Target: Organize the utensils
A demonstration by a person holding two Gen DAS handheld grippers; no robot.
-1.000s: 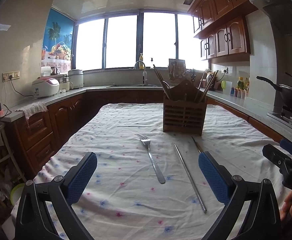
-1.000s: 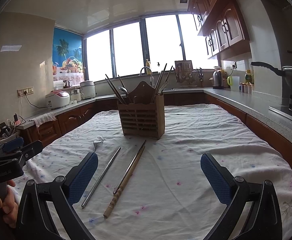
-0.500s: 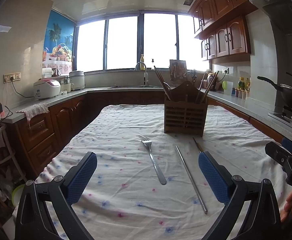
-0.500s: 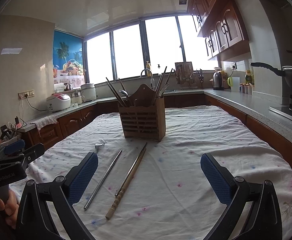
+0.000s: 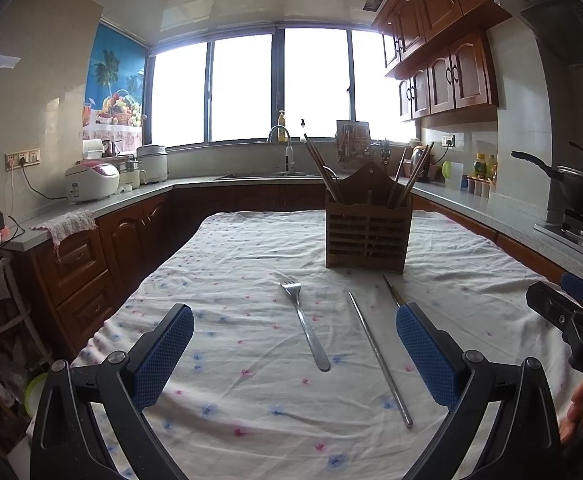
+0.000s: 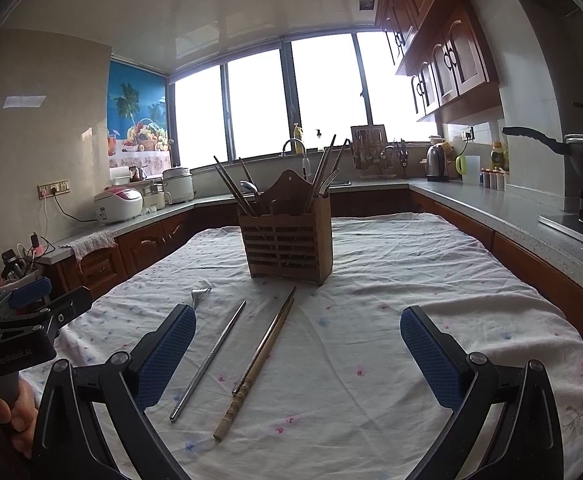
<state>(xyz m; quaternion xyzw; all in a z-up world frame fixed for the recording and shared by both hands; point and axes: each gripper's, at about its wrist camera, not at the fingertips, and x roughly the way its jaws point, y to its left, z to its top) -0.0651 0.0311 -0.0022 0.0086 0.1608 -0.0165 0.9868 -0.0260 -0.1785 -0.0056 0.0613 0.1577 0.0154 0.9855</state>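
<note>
A: Where do the utensils lie?
B: On the clothed table (image 5: 227,264). In the left view the fork (image 5: 306,326) sits at 12 o'clock from the left claw (image 5: 293,354), tines toward the holder (image 5: 368,236). A steel chopstick (image 5: 379,358) lies just to its right, at about 1 o'clock, apart from it.

A: And the right view?
B: A wooden chopstick pair (image 6: 260,356) lies at 11 o'clock from the right claw (image 6: 297,356), tips toward the holder (image 6: 287,246). The steel chopstick (image 6: 211,358) is beside the pair on the left, and the fork's tines (image 6: 200,293) peep out past the left finger.

A: What's in the holder?
B: Chopsticks and some metal utensils, standing tilted in both sides.

A: Are the claws holding anything?
B: No. Both are spread wide and empty, above the cloth. A hand (image 6: 19,412) grips the left tool at 8 o'clock in the right view
</note>
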